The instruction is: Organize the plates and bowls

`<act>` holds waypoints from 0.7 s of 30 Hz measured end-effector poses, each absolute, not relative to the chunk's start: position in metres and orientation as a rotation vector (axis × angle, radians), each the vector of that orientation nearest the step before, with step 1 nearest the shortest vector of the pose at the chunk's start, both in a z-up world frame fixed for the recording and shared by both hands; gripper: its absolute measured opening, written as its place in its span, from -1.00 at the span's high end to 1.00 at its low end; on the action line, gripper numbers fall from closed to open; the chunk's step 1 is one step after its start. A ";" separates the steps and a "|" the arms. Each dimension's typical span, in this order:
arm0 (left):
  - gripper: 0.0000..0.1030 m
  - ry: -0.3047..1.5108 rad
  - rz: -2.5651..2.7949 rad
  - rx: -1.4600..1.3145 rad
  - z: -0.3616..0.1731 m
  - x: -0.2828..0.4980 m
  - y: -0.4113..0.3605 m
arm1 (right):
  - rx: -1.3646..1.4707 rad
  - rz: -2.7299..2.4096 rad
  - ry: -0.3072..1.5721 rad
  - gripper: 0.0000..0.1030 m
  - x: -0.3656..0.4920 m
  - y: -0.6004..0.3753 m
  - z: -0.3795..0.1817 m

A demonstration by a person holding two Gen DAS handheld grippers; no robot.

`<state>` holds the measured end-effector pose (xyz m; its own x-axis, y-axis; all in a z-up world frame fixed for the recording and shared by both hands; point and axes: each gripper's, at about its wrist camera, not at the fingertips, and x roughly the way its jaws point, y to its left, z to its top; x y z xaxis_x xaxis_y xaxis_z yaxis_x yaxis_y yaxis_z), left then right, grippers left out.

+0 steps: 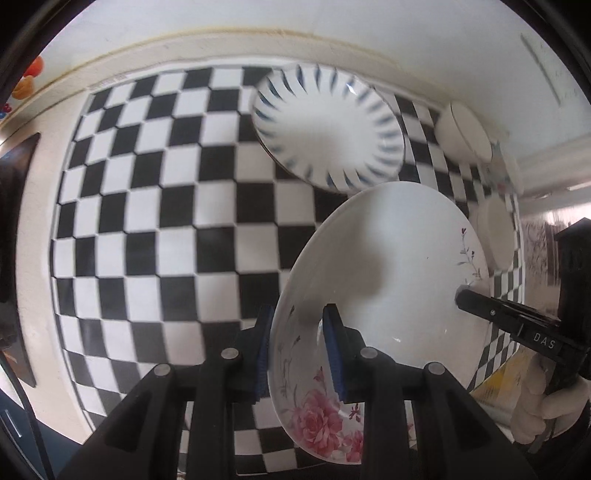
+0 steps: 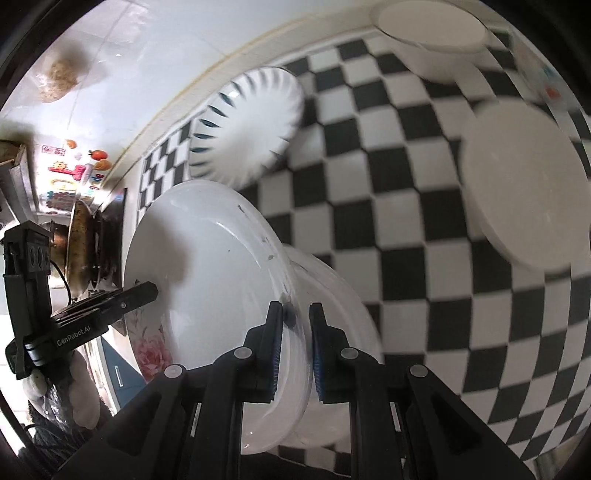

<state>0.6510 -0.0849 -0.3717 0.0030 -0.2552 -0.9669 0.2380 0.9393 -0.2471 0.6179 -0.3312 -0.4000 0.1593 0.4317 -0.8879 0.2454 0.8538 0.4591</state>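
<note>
A white deep plate with pink flowers (image 1: 388, 266) hangs above the checkered mat (image 1: 166, 221), held at two opposite rims. My left gripper (image 1: 297, 328) is shut on its near rim beside the pink flower. My right gripper (image 1: 460, 295) grips the far rim; in the right wrist view its blue pads (image 2: 295, 317) clamp that rim of the floral plate (image 2: 207, 266), and the left gripper (image 2: 147, 291) shows across from it. A blue-striped white plate (image 1: 328, 125) (image 2: 247, 129) lies on the mat beyond. Two white bowls (image 2: 524, 184) (image 2: 432, 33) sit upside down at the right.
The mat (image 2: 388, 177) covers a white counter that ends at a tiled wall (image 1: 369, 22). A stove with a dark pan (image 2: 79, 243) stands at the left, with colourful stickers (image 2: 70, 173) behind it. Gloved hands (image 1: 546, 402) (image 2: 85, 387) hold the grippers.
</note>
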 end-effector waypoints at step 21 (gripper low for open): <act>0.53 1.594 -0.318 0.136 -0.409 0.623 -0.106 | 0.490 0.151 1.519 0.70 0.602 -0.326 -0.443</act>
